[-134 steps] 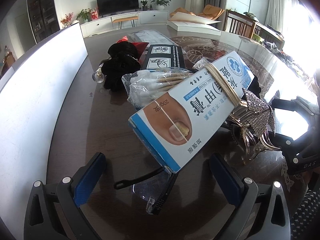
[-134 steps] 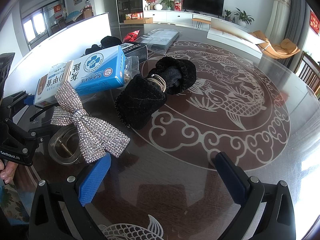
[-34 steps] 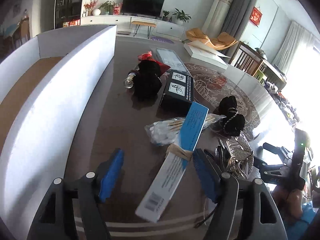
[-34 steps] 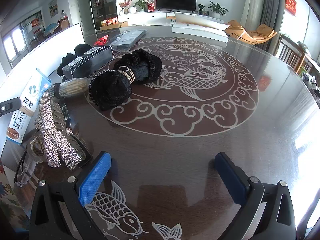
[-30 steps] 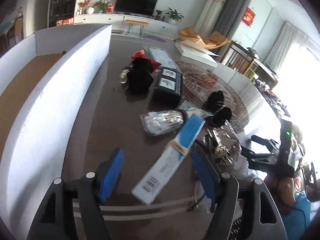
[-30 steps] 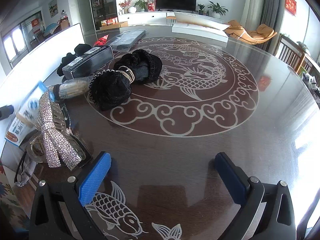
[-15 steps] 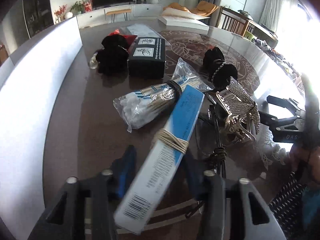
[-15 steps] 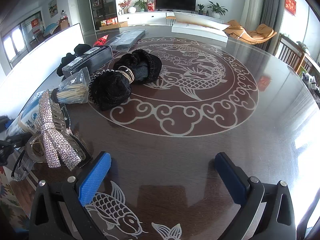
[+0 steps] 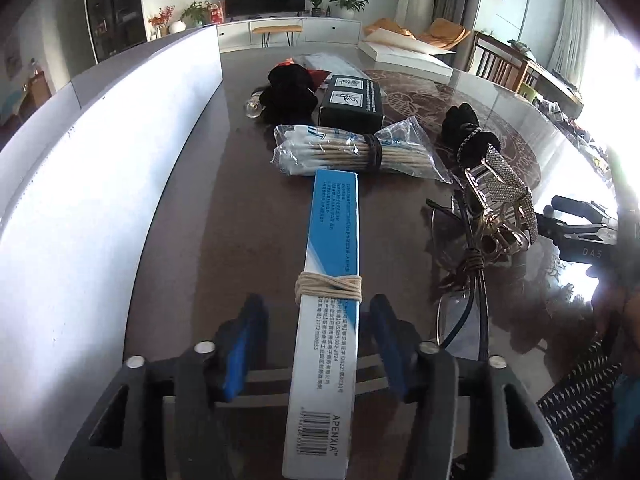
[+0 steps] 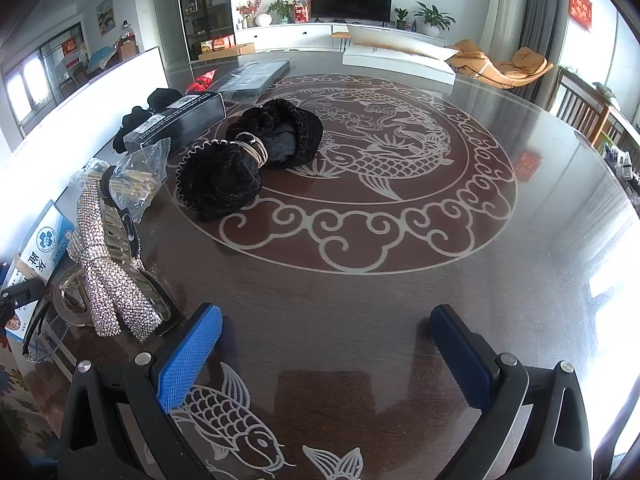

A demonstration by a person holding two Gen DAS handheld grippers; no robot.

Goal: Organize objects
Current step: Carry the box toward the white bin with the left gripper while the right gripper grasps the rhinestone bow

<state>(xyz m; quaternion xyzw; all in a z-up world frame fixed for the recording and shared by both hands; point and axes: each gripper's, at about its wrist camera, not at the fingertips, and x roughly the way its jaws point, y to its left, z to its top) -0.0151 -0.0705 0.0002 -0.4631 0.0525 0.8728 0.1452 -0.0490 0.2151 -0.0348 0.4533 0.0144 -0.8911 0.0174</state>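
A long blue-and-white medicine box (image 9: pixel 332 280) bound with rubber bands lies on the dark table, its near end between the fingers of my left gripper (image 9: pixel 316 340). The jaws are opening, and a gap shows on each side of the box. The box's far end nearly touches a bag of cotton swabs (image 9: pixel 344 152). In the right wrist view the same box (image 10: pixel 44 244) sits at the far left, beside a rhinestone bow clip (image 10: pixel 104 264). My right gripper (image 10: pixel 324 348) stands open over bare table with nothing between its fingers.
A tall white bin wall (image 9: pixel 100 184) runs along the left. A black carton (image 9: pixel 352 106), black scrunchies (image 9: pixel 288 96) and a black fuzzy hair tie (image 10: pixel 256 156) lie further back. Glasses (image 9: pixel 464 312) rest by the bow clip (image 9: pixel 500 196).
The left jaws, pressed on the box half a second ago, have spread apart. The left gripper has sunk toward the table and the box now lies straight. The right gripper kept still.
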